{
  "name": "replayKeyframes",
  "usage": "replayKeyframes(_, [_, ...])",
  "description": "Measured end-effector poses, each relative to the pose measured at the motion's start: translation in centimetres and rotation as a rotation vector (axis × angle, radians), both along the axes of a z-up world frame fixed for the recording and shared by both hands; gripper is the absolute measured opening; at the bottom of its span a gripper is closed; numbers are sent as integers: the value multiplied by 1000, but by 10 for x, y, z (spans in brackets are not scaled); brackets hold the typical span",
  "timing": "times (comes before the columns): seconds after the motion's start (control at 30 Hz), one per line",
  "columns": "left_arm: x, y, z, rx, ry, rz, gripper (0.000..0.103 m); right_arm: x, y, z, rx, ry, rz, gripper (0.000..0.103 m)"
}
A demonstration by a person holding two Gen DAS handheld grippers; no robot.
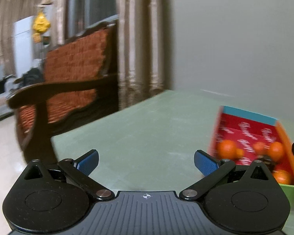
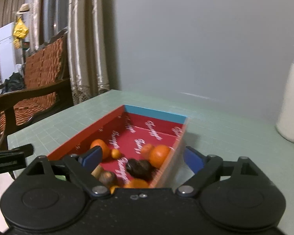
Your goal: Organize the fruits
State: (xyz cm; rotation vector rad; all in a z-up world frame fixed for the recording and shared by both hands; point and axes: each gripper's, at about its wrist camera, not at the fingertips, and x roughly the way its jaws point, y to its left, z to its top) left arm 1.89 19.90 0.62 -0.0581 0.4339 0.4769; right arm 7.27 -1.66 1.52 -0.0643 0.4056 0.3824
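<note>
A red box with a blue far end (image 2: 154,113) lies on the green mat and holds several oranges (image 2: 160,154), a small orange fruit (image 2: 115,153) and dark brown fruits (image 2: 138,167). My right gripper (image 2: 143,159) is open just above the box's near end, its fingers on either side of the right wall. My left gripper (image 1: 146,163) is open and empty over bare mat, left of the box (image 1: 249,133). A green bowl (image 1: 293,192) with an orange (image 1: 282,176) sits at the left wrist view's lower right.
A tall white bottle (image 2: 291,99) stands at the right on the mat (image 2: 225,129). A wooden bench with orange cushions (image 1: 72,74) stands beyond the table's left edge. A grey wall backs the table. The other gripper's tip shows in the right wrist view (image 2: 9,158).
</note>
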Motion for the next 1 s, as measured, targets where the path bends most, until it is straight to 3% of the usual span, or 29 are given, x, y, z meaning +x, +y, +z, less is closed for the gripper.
replayKeyframes(0.4, [-45, -87, 53, 15, 1, -252, 103, -90, -76, 18, 54, -2, -231, 103])
replayKeyframes(0.57, [-73, -111, 72, 46, 5, -321, 103, -122, -93, 27, 72, -23, -289, 103])
replayKeyframes(0.8, [-104, -117, 92, 58, -15, -351, 103, -151, -90, 43, 85, -58, -319, 103])
replayKeyframes(1.0, [-105, -104, 97, 44, -12, -325, 103, -154, -75, 49, 76, -77, -302, 103])
